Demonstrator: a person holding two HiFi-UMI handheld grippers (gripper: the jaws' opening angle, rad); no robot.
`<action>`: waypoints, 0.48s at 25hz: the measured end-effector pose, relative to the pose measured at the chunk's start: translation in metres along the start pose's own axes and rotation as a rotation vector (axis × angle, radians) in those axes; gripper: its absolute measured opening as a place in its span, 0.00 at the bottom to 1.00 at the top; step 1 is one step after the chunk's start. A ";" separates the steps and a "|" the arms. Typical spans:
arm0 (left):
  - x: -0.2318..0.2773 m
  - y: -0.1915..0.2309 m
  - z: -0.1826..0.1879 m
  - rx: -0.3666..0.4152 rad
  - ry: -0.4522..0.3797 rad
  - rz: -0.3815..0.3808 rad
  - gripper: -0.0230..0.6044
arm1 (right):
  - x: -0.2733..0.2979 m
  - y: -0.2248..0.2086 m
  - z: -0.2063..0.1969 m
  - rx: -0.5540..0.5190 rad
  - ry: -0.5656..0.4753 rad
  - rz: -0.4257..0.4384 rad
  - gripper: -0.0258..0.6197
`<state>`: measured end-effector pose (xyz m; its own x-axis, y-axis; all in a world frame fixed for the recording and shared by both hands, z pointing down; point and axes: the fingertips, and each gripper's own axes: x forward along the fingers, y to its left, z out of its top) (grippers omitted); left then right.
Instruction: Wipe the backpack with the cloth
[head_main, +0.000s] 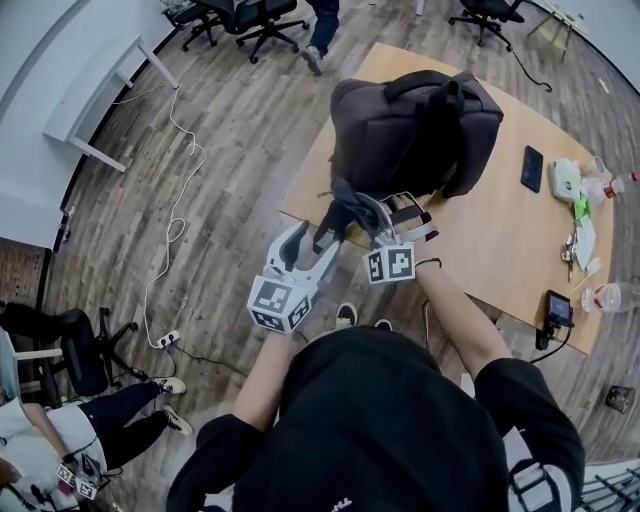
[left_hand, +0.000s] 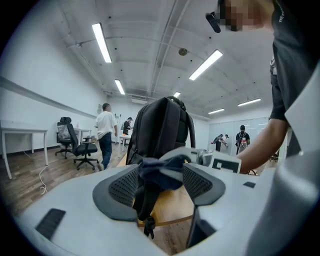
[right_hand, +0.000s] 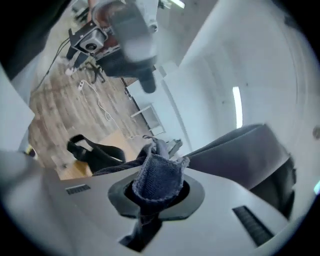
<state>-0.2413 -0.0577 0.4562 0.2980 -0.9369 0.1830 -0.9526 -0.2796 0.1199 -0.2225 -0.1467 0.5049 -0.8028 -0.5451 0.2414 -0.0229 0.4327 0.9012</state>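
The backpack (head_main: 410, 130) is stood upright at the left corner of the bench (head_main: 500, 240), close to both edges. Just in front of it, at the near edge, the cloth (head_main: 338, 218) is clamped in the fingers of the right gripper (right_hand: 159, 192). The left gripper (left_hand: 162, 184) is held with fingers spread wide, the cloth between them. Bare bench is left rightward, and open floor (head_main: 230, 130) leftward.

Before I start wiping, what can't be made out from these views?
Grip of the left claw: left gripper view, the cloth fills the gap; pinched or just enclosed is unclear.
Far side of the backpack: head view, its own bulk hides it.
Rest of the cloth: right gripper view, the right claw hides it.
Right-edge clutter on the table: head view, too small.
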 end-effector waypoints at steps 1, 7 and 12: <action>0.000 -0.001 -0.001 -0.001 0.000 -0.003 0.50 | -0.008 -0.024 0.005 -0.085 -0.026 -0.058 0.10; 0.004 -0.009 0.003 0.006 -0.016 -0.031 0.50 | -0.070 -0.162 0.040 -0.352 -0.135 -0.348 0.10; 0.006 -0.018 0.005 0.015 -0.023 -0.059 0.50 | -0.084 -0.251 0.042 -0.308 -0.108 -0.433 0.10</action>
<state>-0.2226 -0.0598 0.4500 0.3525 -0.9232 0.1530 -0.9342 -0.3377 0.1148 -0.1748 -0.1792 0.2436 -0.8157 -0.5431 -0.1991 -0.2027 -0.0541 0.9777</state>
